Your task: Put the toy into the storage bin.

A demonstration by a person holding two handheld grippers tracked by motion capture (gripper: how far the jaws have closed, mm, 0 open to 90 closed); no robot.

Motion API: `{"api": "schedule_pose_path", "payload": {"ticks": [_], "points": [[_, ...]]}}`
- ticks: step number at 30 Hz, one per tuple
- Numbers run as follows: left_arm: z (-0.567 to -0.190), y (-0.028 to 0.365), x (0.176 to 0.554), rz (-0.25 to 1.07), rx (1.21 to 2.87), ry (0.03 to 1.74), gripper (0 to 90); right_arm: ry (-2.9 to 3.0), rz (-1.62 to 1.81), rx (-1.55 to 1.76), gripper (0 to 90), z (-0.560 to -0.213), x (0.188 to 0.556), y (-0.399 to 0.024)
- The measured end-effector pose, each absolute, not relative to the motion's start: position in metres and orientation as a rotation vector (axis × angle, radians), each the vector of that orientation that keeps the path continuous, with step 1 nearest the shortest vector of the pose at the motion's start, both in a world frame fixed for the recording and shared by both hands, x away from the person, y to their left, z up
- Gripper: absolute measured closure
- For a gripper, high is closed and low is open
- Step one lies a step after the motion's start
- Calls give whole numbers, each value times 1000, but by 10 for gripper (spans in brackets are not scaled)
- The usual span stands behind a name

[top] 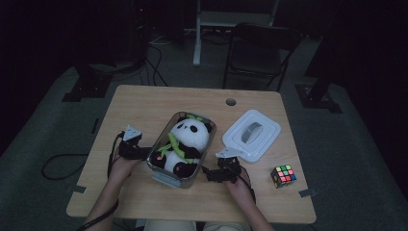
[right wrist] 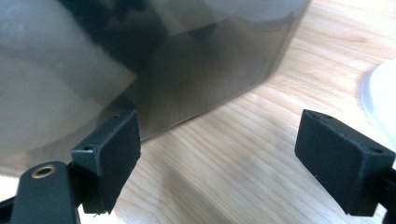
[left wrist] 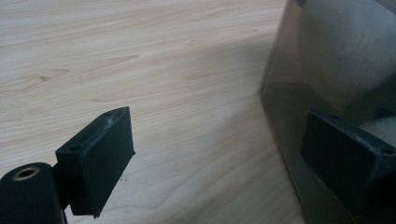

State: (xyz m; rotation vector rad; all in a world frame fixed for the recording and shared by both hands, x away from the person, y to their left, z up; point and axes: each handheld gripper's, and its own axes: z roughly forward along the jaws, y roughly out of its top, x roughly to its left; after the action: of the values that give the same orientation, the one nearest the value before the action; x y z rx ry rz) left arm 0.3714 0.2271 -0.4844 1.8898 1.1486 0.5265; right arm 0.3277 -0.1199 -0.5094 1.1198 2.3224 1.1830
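Note:
A clear plastic container (top: 165, 177) lies in the middle of the wooden table with a panda plush (top: 186, 140) lying in it. My left gripper (top: 143, 153) is against the container's left side. In the left gripper view it (left wrist: 219, 158) stands open, with bare wood between the jaws and the smoky container wall (left wrist: 327, 65) just behind the right jaw. My right gripper (top: 208, 172) is at the container's front right side. In the right gripper view it (right wrist: 224, 161) is open too, its left jaw close to the container wall (right wrist: 196, 60) and nothing between the pads.
A white lid (top: 251, 134) lies on the table right of the container, and its edge (right wrist: 380, 93) shows in the right gripper view. A colour cube (top: 283, 176) sits near the front right. Beyond the table stand a dark chair (top: 260, 53) and floor cables.

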Motion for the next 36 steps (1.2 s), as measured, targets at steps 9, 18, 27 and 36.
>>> {"api": "schedule_pose_path", "payload": {"ticks": [9,18,27,36], "points": [[-485,208,373,478,1936,1137,21,2249,1186,1164,140,-506,330,-140],[-487,192,375,493,1931,1134,21,2232,1196,1185,148,-504,330,-152],[-486,170,363,490,1979,1088,22,2223,1232,1223,149,-503,329,-173],[-486,156,350,469,2003,1065,26,2260,1234,1190,152,-500,324,-196]]}}
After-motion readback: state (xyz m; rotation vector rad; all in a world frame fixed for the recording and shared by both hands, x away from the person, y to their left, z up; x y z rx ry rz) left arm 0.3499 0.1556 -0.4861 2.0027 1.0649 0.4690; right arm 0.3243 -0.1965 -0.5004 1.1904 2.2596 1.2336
